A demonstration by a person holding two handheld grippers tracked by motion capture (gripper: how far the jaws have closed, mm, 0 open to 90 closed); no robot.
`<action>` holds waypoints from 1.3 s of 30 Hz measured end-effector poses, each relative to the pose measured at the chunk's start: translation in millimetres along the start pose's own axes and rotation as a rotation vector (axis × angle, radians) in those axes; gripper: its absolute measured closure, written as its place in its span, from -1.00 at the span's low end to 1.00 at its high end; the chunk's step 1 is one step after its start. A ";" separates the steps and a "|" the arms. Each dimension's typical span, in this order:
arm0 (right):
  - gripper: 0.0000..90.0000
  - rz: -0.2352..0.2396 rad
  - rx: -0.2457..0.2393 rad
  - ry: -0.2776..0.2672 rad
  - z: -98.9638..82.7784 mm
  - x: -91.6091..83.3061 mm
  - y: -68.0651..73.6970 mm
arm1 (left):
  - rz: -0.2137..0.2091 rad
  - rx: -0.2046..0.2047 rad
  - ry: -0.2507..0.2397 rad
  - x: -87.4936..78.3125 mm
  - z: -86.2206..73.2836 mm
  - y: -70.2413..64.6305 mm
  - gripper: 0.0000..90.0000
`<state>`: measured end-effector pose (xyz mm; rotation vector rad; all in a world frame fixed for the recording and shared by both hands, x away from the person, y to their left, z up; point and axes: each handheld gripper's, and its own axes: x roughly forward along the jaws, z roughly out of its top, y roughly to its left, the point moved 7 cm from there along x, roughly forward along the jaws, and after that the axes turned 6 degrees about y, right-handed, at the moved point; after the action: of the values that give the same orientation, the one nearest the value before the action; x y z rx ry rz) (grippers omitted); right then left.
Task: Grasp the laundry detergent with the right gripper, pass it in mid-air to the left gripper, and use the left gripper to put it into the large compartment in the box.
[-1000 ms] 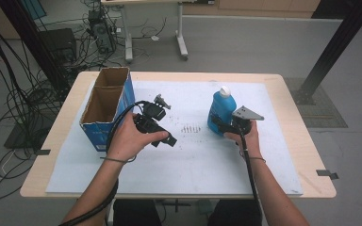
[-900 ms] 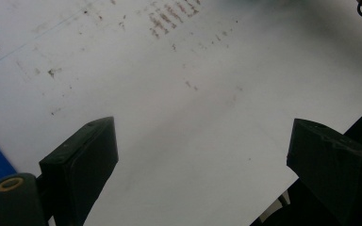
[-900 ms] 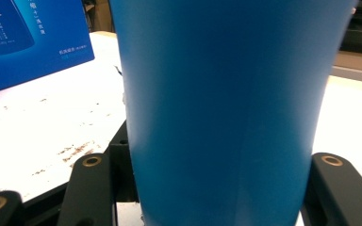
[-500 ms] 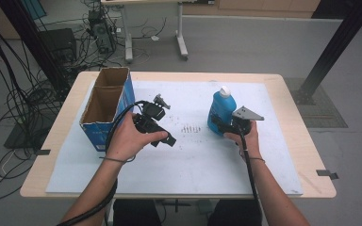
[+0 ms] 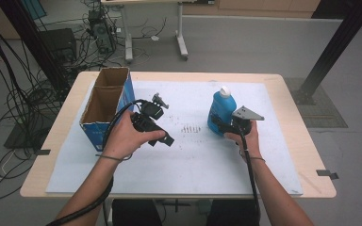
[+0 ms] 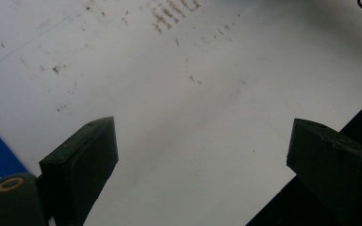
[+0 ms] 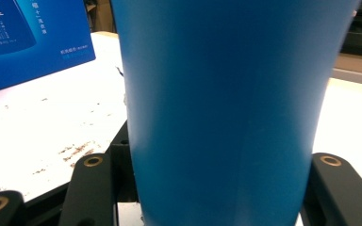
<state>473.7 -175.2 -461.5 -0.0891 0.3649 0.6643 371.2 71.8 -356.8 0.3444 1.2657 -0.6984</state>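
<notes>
- The blue bottle (image 5: pixel 222 112) with its white cap (image 5: pixel 224 90) stands upright on the white sheet (image 5: pixel 217 155), at about 2 o'clock from the sheet's middle.
- My right gripper (image 5: pixel 219 126) comes at the bottle from 6 o'clock; in the right gripper view the blue body (image 7: pixel 221 108) sits between my two black jaws, which press on either side of it, so I am gripping the bottle.
- My right hand (image 5: pixel 246 137) wraps that gripper's handle, with the grey three-cornered plate (image 5: pixel 247 114) on top and the cable running back along my forearm.
- A patch of small dark specks (image 5: pixel 189 128) marks the sheet between my two grippers.
- My left gripper (image 5: pixel 166 139) is at 9 o'clock from the bottle, well apart from it; in the left gripper view its jaws stand wide apart over bare, speckled sheet, holding nothing.
- My left hand (image 5: pixel 125 136) holds that gripper just beside the open cardboard box (image 5: pixel 104 104) with blue printed sides, which stands at the sheet's 9 o'clock edge on the wooden table (image 5: pixel 292 117).
</notes>
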 end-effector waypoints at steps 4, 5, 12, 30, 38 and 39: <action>-0.04 0.019 -0.005 0.016 0.1 -2.6 0.3 | -0.003 0.008 -0.005 -4.2 -3.1 6.5 -0.78; -0.04 0.022 -0.005 0.021 0.1 -3.4 0.6 | -0.002 0.015 -0.005 -5.2 -3.4 7.6 -0.78; -0.04 0.062 -0.011 0.043 2.1 -12.1 5.5 | 0.018 0.068 0.009 -14.3 0.6 9.4 -0.79; -0.04 0.186 -0.050 0.035 26.0 -38.2 24.2 | 0.035 0.159 0.018 -49.9 16.8 10.3 -0.79; -0.04 0.274 -0.086 0.051 32.9 -47.7 35.7 | 0.027 0.207 0.019 -58.0 20.2 6.9 -0.79; -0.04 0.274 -0.086 0.051 32.9 -47.7 35.7 | 0.028 0.209 0.022 -59.7 21.0 7.0 -0.79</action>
<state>427.0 -168.6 -412.5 -0.1391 0.4015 0.9503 383.5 81.6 -295.1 0.5411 1.2086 -0.8073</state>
